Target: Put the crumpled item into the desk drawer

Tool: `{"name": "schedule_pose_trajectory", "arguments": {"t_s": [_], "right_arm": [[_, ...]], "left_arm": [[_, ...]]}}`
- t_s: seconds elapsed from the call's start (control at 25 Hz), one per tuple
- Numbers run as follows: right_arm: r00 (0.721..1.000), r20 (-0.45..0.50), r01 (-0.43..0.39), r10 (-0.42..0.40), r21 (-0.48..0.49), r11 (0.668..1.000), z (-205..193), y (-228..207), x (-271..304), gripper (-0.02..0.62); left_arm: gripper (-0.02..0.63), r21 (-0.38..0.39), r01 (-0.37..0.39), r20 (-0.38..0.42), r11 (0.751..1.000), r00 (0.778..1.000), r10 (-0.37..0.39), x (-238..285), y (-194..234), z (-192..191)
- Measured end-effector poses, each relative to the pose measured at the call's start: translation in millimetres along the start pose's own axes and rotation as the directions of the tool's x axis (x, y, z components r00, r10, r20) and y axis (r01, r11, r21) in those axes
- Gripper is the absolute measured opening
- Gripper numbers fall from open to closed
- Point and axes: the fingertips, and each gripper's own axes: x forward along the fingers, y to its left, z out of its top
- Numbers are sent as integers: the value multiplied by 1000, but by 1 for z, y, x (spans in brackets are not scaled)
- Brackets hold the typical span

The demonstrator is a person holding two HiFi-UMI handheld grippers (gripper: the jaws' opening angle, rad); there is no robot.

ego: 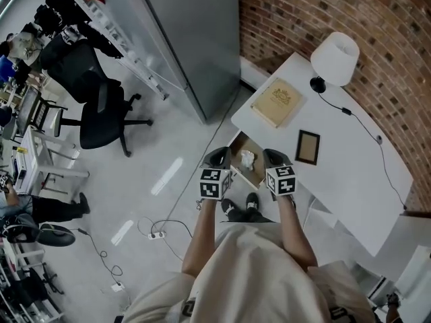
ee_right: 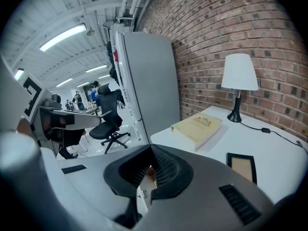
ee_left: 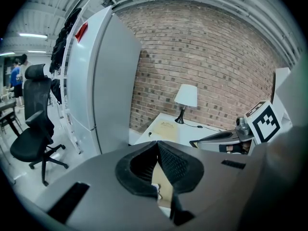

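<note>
- The crumpled white item (ego: pixel 248 157) lies inside the open, brown-bottomed drawer (ego: pixel 240 145) of the smooth white worktop (ego: pixel 343 163).
- The left tongs (ego: pixel 219 157) and right tongs (ego: pixel 275 158), black and ribbed inside, are both closed on nothing and hang above the drawer's two sides.

White desk (ego: pixel 350 160), red-brown brick wall (ego: pixel 303 5), cream book (ego: pixel 277 101), white crumpled item (ego: pixel 248 157), brown drawer (ego: pixel 255 171)

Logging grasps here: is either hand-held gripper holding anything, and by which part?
Nothing is held. The left hand-held gripper and right hand-held gripper are shut and empty; the crumpled item lies in the drawer.
</note>
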Motion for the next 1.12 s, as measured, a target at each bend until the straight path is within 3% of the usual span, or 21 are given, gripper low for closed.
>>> {"name": "schedule_pose_trajectory", "arguments": {"t_s": [1.12], "right_arm": [[1000, -15, 14, -14, -17, 1000, -3, 5, 2, 25]], "left_arm": [[17, 18, 16, 1, 1000, 1000, -16, 0, 7, 3]]}}
